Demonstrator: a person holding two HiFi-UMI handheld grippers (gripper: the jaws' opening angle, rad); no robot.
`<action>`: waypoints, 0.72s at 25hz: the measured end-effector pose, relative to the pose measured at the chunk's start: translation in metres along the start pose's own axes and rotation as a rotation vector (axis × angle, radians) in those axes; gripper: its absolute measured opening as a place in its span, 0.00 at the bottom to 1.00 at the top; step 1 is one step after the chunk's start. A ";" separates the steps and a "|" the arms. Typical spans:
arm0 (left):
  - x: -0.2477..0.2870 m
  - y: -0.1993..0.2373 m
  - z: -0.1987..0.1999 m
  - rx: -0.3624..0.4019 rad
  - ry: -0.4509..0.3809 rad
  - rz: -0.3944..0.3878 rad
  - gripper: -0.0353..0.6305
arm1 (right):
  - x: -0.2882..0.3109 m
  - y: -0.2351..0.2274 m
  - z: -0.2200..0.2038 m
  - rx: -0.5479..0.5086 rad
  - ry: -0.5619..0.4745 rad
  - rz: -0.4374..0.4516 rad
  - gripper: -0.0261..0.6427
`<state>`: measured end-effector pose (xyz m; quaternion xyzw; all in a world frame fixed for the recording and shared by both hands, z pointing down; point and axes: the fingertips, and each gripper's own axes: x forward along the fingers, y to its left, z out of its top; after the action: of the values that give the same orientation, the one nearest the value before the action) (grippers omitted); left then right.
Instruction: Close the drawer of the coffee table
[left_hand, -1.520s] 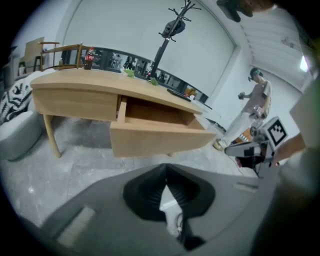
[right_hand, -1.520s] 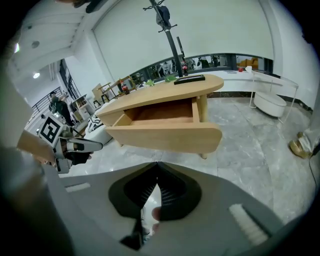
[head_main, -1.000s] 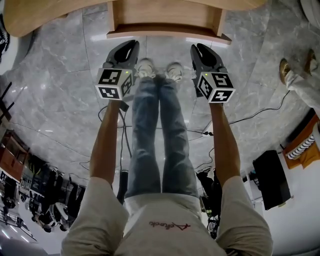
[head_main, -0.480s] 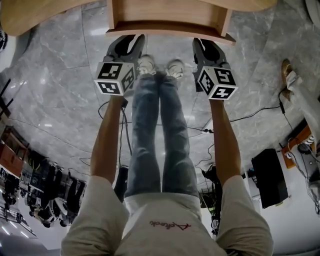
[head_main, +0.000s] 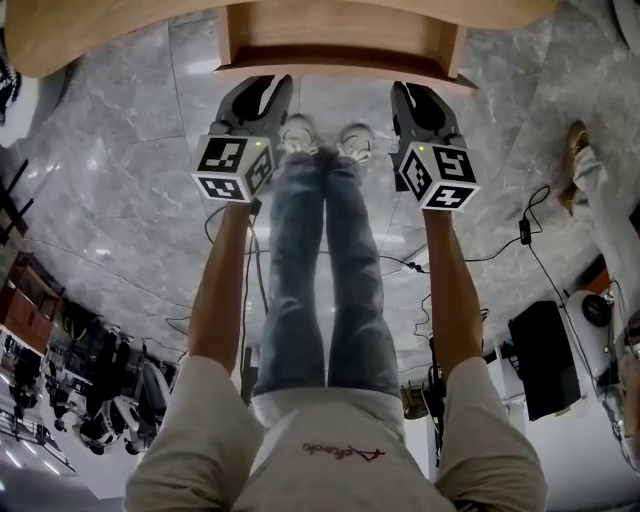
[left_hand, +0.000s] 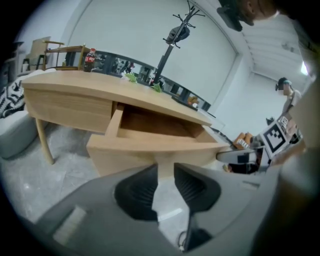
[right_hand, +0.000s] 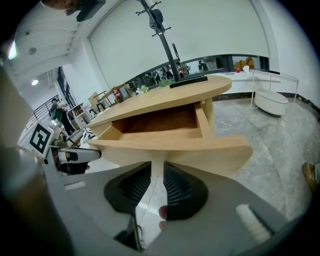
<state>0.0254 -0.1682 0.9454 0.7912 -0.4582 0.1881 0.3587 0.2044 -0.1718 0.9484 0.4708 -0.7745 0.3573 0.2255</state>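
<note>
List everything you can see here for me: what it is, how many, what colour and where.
Coffee table: one, light wood, standing on grey floor.
Drawer: one, light wood, pulled out of it, looks empty.
Coat stand: one, black, behind the table.
Bottle: one, dark, red label, beyond table's left end.
Cables: several, black, on the floor.
Legs: two, blue jeans, white shoes, before the drawer.
Left gripper: one, grey, near drawer front; jaws just opened, nothing between.
Right gripper: one, grey, near drawer front; jaws slightly apart, nothing between.

Bright, even indoor light; fisheye views.
Glare streaks the glossy floor (head_main: 120, 150); edges bend and darken; the near foreground blurs.
</note>
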 end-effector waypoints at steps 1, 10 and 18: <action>0.000 0.000 0.000 0.000 0.001 0.000 0.21 | 0.000 0.000 0.001 0.001 0.000 -0.001 0.16; 0.002 0.002 0.005 -0.001 0.005 0.003 0.20 | 0.002 -0.002 0.005 0.009 0.007 -0.016 0.15; 0.019 0.016 0.026 0.019 -0.005 0.004 0.21 | 0.022 -0.008 0.027 -0.022 -0.005 -0.025 0.15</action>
<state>0.0209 -0.2042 0.9459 0.7941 -0.4587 0.1914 0.3497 0.2008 -0.2069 0.9489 0.4790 -0.7728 0.3449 0.2332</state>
